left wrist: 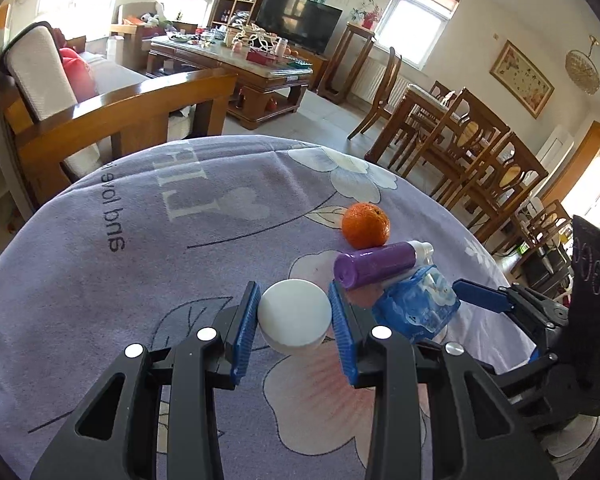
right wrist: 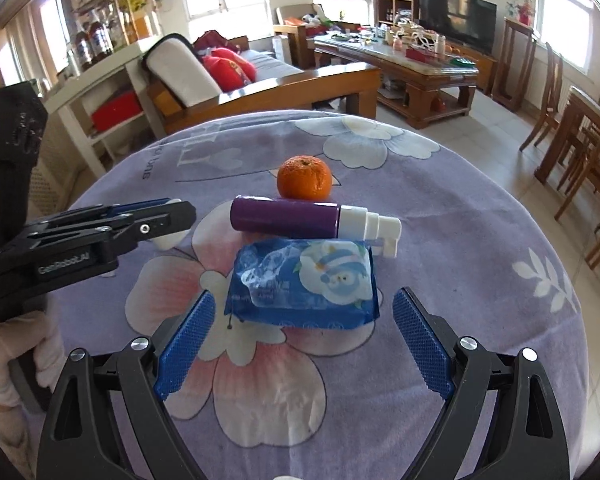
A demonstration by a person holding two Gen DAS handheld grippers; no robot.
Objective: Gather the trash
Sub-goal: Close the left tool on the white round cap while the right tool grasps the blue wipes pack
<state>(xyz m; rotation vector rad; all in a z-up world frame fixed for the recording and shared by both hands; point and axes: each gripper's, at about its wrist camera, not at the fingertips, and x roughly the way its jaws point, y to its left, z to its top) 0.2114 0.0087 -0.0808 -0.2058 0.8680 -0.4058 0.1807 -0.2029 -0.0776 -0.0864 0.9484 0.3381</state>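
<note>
A: Where is the trash?

B: A white round cap-like thing [left wrist: 294,317] sits low in the middle of the left wrist view, clamped between the blue pads of the left tool [left wrist: 294,322]. Both pads press on its sides.

A: And what is beside it?

B: Right of it in that view lies a blue wipes packet [left wrist: 418,306], with a purple spray bottle [left wrist: 374,266] on its side just behind, touching the packet's far edge. An orange [left wrist: 366,225] stands behind the bottle, close against it.

A: What about the other tool?

B: The right tool [right wrist: 300,334] is spread wide in the lower part of the right wrist view. The packet [right wrist: 304,286] lies just ahead of its pads, and nothing is gripped.

A: What does it all rest on?

B: A tabletop covered with a lilac flowered cloth [left wrist: 140,280]. At the left edge of the right wrist view, a light-gloved hand [right wrist: 4,356] holds the left tool's handle.
</note>
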